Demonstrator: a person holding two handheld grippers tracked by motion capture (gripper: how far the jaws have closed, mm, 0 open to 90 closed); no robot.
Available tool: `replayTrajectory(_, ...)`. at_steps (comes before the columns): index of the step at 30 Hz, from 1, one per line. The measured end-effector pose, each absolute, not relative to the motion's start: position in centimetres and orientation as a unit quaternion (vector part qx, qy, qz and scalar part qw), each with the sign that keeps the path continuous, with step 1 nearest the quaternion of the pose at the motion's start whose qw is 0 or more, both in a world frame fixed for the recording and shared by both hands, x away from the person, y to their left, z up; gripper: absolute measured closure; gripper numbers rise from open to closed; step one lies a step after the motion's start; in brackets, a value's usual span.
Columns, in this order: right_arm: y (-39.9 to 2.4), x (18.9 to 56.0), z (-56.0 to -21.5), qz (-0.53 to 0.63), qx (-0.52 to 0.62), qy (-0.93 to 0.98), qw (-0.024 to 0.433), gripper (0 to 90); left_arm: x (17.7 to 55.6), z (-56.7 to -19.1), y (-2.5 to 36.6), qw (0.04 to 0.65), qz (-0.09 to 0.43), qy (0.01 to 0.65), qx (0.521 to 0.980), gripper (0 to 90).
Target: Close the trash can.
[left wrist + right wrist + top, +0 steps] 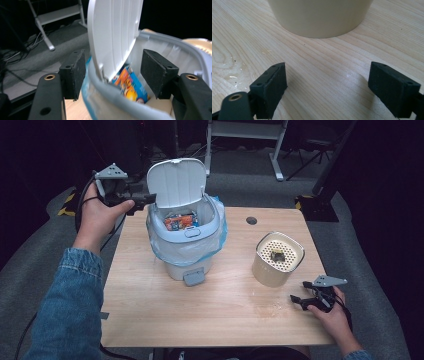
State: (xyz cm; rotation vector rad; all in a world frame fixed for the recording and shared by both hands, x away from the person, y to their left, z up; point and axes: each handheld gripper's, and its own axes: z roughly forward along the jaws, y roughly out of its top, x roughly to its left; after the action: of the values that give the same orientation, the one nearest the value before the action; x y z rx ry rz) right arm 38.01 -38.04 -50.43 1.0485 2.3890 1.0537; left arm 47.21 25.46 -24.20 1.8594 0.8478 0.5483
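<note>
1. Standing open on the wooden surface (150, 315), small white plastic lidded bin (186, 245) already holds colourful packets (181, 221).
2. Left gripper (145, 198) fingers (73, 73) apart, straddling upright lid (176, 181); closing apparently remains.
3. Right gripper (298, 301) fingers apart, empty, beside cream perforated-top canister (276, 260).

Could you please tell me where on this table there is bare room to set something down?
The widest bare patch is the front strip of the table, below the bin and left of the right gripper. The left side beside the bin is free too. It is tighter between the bin and the cream canister, and at the back left, where the left gripper hovers by the lid.
</note>
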Motion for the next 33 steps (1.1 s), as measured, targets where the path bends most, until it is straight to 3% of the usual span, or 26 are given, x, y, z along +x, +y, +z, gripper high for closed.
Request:
replayTrajectory(17, -38.0, 38.0, -50.4, 0.37, 0.368, 0.838, 0.163, 15.3, 47.9, -22.7, 24.0, 0.487, 0.246, 0.327, 0.772, 40.0)
replayTrajectory(26, -38.0, 38.0, -50.4, 0.37, 0.368, 0.838, 0.163, 15.3, 45.5, -22.4, 23.3, 0.499, 0.215, 0.295, 0.786, 41.1)
replayTrajectory(33, -38.0, 38.0, -50.4, 0.37, 0.367, 0.838, 0.163, 15.3, 43.5, -22.9, 21.7, 0.524, 0.161, 0.264, 0.793, 42.9)
